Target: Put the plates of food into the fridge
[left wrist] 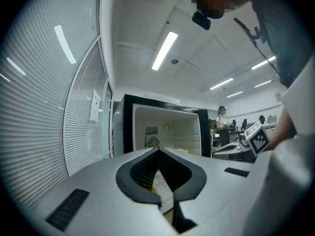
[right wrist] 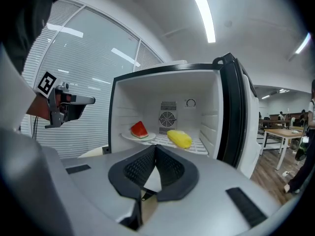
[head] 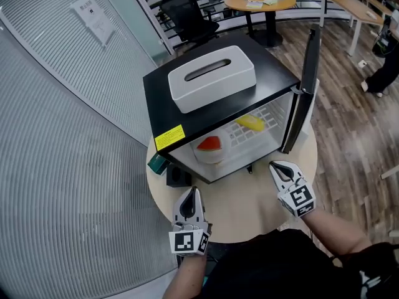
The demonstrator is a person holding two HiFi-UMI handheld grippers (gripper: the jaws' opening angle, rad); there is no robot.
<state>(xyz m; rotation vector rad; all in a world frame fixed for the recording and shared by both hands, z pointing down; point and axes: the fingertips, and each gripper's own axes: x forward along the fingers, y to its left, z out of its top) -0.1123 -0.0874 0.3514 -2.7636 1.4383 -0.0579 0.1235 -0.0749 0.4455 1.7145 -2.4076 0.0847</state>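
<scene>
A black mini fridge [head: 218,104] stands on a round table [head: 246,207] with its door [head: 305,86] swung open to the right. On its white wire shelf [right wrist: 199,145] sits a white plate [right wrist: 127,136] with a watermelon slice [right wrist: 140,129], and beside it a yellow piece of food [right wrist: 179,138]. In the head view the watermelon [head: 211,144] is at the left of the shelf and the yellow food [head: 250,123] further in. My left gripper [head: 196,190] and right gripper [head: 273,164] hover over the table in front of the fridge, both shut and empty.
A white tissue box [head: 212,78] lies on the fridge top. A small green object [head: 156,164] and a black one [head: 177,176] sit by the fridge's left corner. Slatted glass wall at left; an office chair [head: 187,14] and another round table [head: 268,2] behind.
</scene>
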